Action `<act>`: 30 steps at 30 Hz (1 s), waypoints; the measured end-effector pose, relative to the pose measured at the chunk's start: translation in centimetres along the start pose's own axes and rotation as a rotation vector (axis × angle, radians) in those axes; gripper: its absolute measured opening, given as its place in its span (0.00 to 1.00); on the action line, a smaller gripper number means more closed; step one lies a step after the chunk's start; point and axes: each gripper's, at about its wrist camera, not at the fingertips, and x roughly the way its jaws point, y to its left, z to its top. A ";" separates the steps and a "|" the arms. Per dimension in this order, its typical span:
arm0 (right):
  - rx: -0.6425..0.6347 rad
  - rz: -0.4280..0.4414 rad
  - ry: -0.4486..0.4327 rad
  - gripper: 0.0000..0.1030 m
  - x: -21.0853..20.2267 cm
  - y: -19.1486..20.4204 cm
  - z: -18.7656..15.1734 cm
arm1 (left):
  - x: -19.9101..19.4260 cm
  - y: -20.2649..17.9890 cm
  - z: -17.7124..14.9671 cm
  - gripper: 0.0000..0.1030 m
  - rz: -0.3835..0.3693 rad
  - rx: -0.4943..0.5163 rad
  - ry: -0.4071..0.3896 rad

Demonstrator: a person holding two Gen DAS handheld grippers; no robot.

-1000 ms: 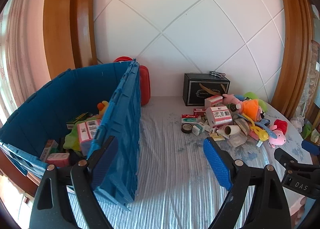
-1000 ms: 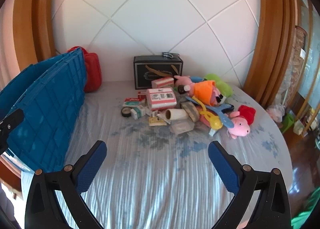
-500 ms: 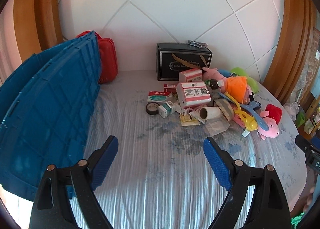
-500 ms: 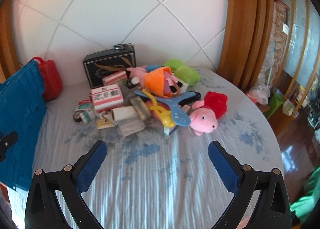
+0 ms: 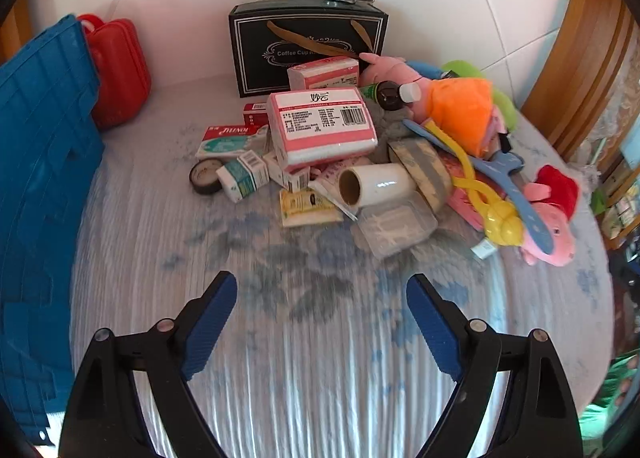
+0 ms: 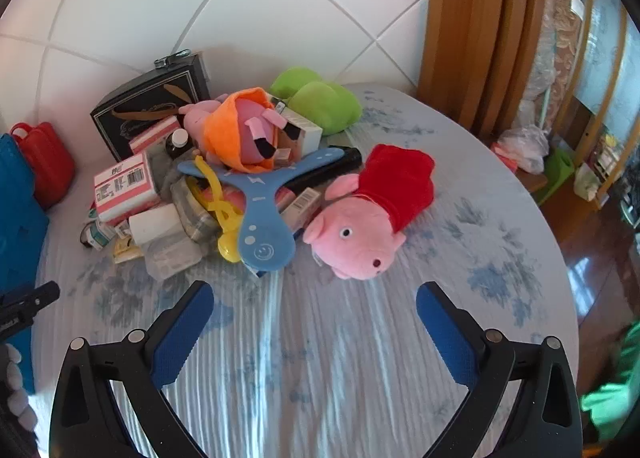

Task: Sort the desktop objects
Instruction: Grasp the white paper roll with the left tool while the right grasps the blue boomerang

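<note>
Both grippers, the left gripper (image 5: 322,300) and the right gripper (image 6: 315,302), hang over the surface (image 5: 280,358) with fingers spread wide and nothing in them. The pile of toys and boxes lies beside the blue bin (image 5: 36,177). To do this well, I think the right one should drop straight over the pink pig toy (image 6: 360,225), the thing nearest its fingers, and squeeze its soft middle.

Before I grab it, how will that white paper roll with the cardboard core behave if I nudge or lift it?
The white roll lies on its side, so a nudge would probably send it rolling toward the clear plastic box in front of it. Its hollow cardboard core suggests it is light and could crush under a hard squeeze. The glossy wrap may be slippery.
</note>
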 end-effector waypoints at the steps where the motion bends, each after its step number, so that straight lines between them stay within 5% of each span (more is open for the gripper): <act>1: -0.004 0.009 0.000 1.00 0.6 0.1 0.4 | 0.9 -0.3 0.6 0.85 0.014 0.015 -0.002; 11: -0.073 0.039 0.087 0.98 8.5 2.9 4.6 | 9.1 -3.3 6.9 0.85 -0.025 0.186 0.022; 21: -0.110 0.080 0.224 0.68 16.4 5.0 6.8 | 17.0 -8.2 9.5 0.85 -0.027 0.385 0.092; 28: -0.033 0.152 0.248 0.65 18.4 4.0 7.6 | 19.8 -6.0 10.1 0.85 -0.181 0.241 0.184; 30: -0.038 0.143 0.303 0.34 19.4 4.0 6.9 | 19.5 -6.9 9.2 0.78 -0.131 0.313 0.168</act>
